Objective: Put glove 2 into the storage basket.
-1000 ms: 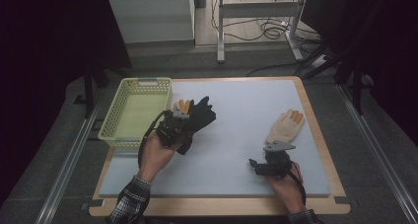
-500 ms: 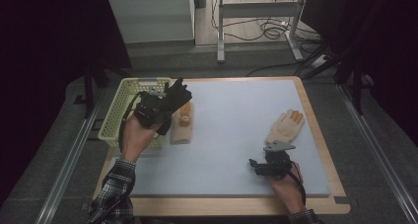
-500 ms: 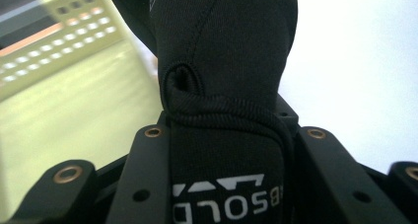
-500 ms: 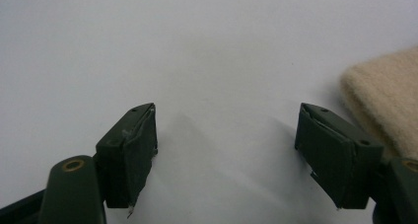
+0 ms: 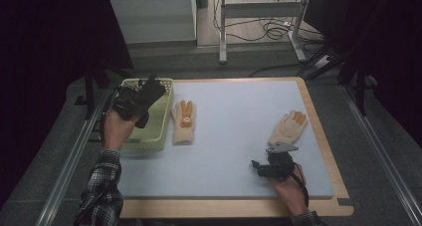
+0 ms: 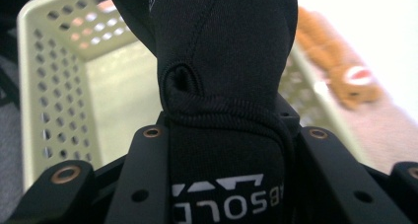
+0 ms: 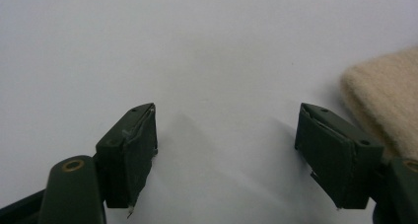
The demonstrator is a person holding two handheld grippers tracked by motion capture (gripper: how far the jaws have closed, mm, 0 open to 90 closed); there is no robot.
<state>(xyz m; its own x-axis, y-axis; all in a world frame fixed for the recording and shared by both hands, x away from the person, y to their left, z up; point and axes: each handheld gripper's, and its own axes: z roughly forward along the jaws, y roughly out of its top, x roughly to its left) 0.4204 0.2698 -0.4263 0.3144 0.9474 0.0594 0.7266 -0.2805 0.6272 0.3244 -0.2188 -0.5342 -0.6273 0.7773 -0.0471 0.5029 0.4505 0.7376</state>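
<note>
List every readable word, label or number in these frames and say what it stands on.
"BSOLU", partly cut off and mirrored, in white under a white angular logo: on the cuff of the black glove held in the left tongs.
Faint marking near the glove's upper edge: too blurred to read.
Round patch on the beige glove: too small to read.

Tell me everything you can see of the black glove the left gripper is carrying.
The black glove looks like smooth stretchy fabric with a ribbed knit band and white lettering on the cuff. The left gripper is shut on that cuff, its jaws pressing both sides, so the glove stands up out of the jaws with the fingers pointing away from the hand. It is held in the air over the pale green basket at the table's left edge, touching nothing besides the gripper as far as I can tell.
</note>
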